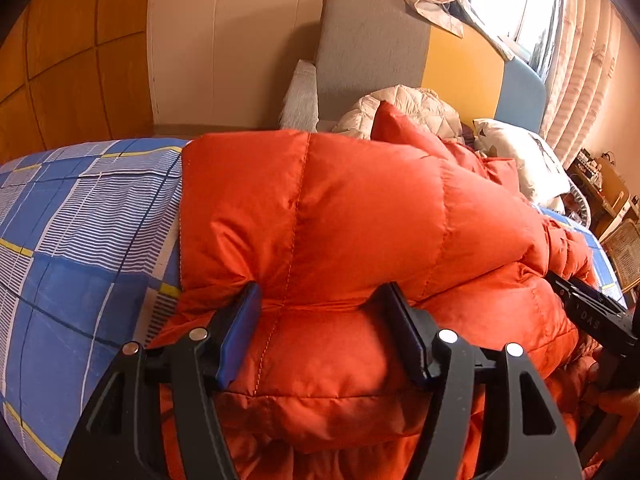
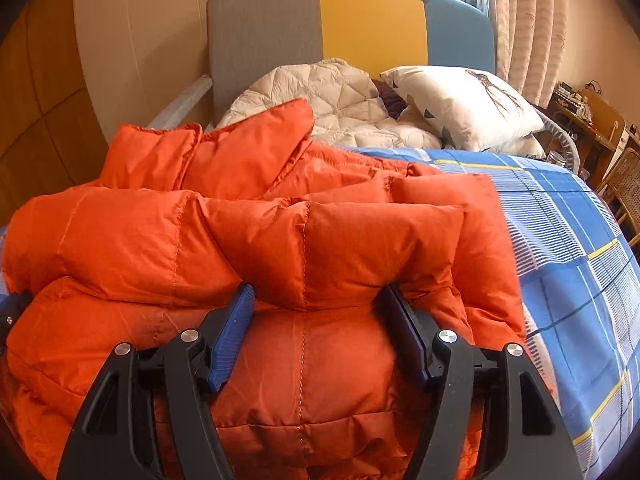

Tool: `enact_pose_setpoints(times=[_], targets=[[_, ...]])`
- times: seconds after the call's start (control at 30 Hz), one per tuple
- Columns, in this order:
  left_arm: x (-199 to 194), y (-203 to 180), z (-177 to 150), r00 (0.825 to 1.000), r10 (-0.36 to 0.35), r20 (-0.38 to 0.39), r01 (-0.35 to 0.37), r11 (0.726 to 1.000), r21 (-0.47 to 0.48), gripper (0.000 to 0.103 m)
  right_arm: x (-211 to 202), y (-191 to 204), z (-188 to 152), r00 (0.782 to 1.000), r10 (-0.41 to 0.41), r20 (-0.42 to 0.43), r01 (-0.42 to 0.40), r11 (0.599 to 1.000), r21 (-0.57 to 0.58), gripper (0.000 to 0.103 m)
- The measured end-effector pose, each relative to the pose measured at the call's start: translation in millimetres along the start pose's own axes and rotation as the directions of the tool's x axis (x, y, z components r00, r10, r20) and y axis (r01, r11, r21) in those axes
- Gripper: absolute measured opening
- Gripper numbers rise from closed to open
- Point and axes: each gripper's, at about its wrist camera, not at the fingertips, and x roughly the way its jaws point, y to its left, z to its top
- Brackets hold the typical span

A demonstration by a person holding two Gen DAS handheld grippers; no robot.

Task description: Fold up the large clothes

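Puffy quilted orange down jacket [image 1: 360, 220] folded on blue checked bed sheet [image 1: 80, 240]; left gripper [image 1: 324, 312] and right gripper [image 2: 316, 308] clamping thick folds.

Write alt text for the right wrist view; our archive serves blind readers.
A puffy orange down jacket, partly folded, lies on a blue checked bedsheet, bulging between the wide-set jaws of the right tool. Behind it lie a cream quilted garment and a white pillow.

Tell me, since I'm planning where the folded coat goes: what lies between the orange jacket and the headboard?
A cream quilted jacket and a white pillow, lying between orange jacket and headboard; clearest in the right wrist view.
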Motion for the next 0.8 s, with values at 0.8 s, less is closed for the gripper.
enact_pose_setpoints(times=[0.8], targets=[[-147.6,86.4,-102.4,0.998,-0.053,-0.02,0.051,0.996,-0.08,0.078,-131.6,-100.1,-77.5,0.986,0.097,-0.137,-0.095,0.995,0.027,0.086]])
